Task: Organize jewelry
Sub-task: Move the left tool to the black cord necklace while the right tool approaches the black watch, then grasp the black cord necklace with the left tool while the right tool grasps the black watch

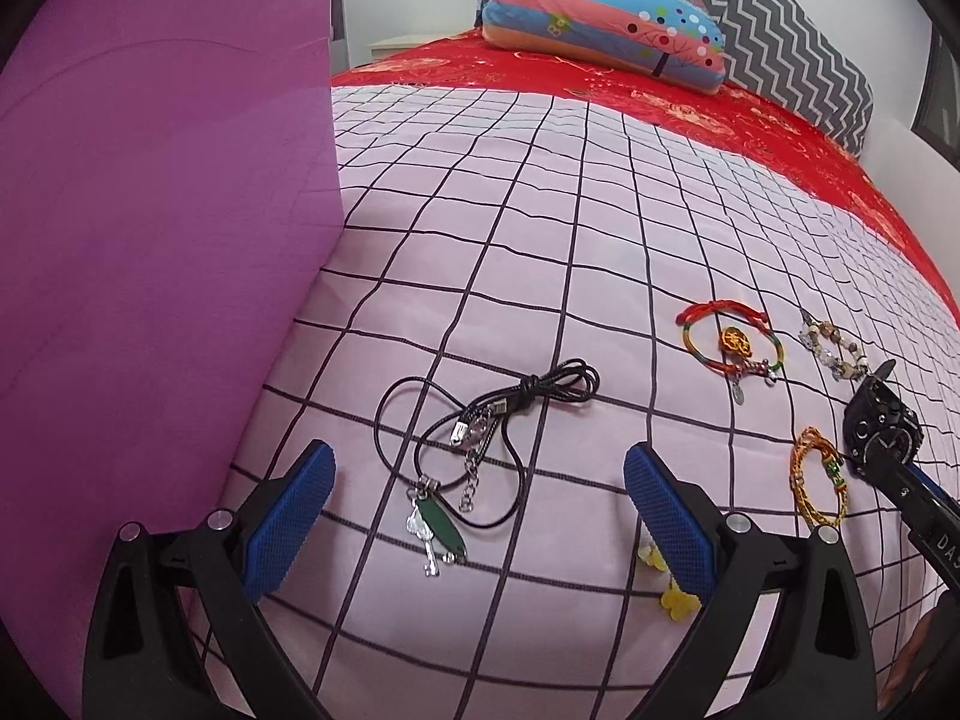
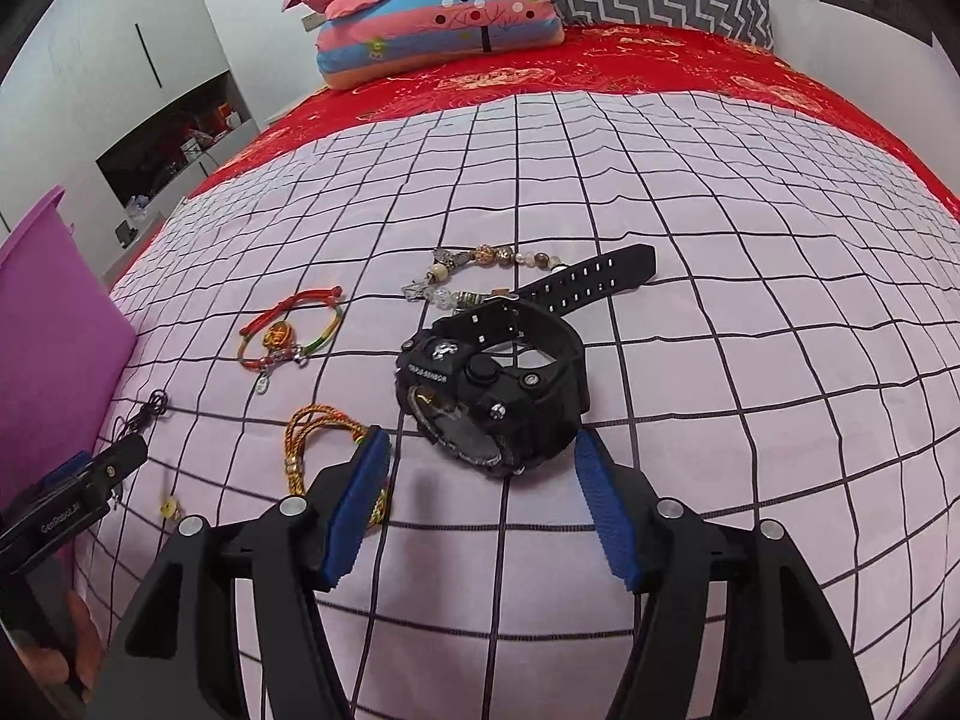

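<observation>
Jewelry lies on a pink checked sheet. My left gripper (image 1: 480,510) is open over a black cord necklace (image 1: 480,420) with a green and silver pendant (image 1: 438,522). My right gripper (image 2: 480,492) is open just before a black watch (image 2: 498,396), not touching it. A red woven bracelet (image 2: 288,330), a gold braided bracelet (image 2: 318,438) and a beaded bracelet (image 2: 480,276) lie nearby. The left wrist view also shows the red bracelet (image 1: 732,342), the gold bracelet (image 1: 819,480), the beaded bracelet (image 1: 834,348) and the watch (image 1: 879,426).
A purple box (image 1: 150,240) stands at the left, also in the right wrist view (image 2: 48,348). A small yellow charm (image 1: 678,600) lies by my left gripper's right finger. Pillows (image 2: 438,18) sit on the red bedspread (image 2: 600,66) at the far end.
</observation>
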`<action>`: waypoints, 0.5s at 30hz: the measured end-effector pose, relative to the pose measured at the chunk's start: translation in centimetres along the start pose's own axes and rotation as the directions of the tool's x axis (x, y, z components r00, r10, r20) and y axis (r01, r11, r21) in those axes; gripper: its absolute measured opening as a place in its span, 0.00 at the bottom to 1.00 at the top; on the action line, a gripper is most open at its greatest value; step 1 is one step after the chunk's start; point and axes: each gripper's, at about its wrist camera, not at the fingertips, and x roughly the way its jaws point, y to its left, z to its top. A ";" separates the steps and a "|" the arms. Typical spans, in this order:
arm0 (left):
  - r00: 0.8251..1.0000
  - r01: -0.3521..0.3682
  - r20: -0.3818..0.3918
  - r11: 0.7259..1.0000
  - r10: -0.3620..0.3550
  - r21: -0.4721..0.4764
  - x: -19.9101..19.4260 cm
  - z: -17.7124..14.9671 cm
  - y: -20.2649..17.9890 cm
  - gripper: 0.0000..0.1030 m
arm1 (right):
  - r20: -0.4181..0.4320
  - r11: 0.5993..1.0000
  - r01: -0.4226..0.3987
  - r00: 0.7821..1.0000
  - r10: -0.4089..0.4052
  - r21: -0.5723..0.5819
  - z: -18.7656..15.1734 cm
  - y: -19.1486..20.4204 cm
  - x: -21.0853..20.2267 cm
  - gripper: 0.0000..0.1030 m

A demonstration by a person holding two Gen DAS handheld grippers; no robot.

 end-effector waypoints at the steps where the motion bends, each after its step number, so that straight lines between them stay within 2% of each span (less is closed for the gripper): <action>1: 1.000 -0.001 0.000 1.000 0.001 0.001 0.2 0.1 0.0 0.92 | -0.003 1.000 0.009 1.000 -0.009 0.002 0.1 0.0 0.3 0.60; 15: 1.000 -0.001 0.003 1.000 0.001 0.008 2.1 1.3 -0.4 0.92 | -0.002 0.999 0.031 1.000 -0.031 0.017 1.6 0.3 2.4 0.65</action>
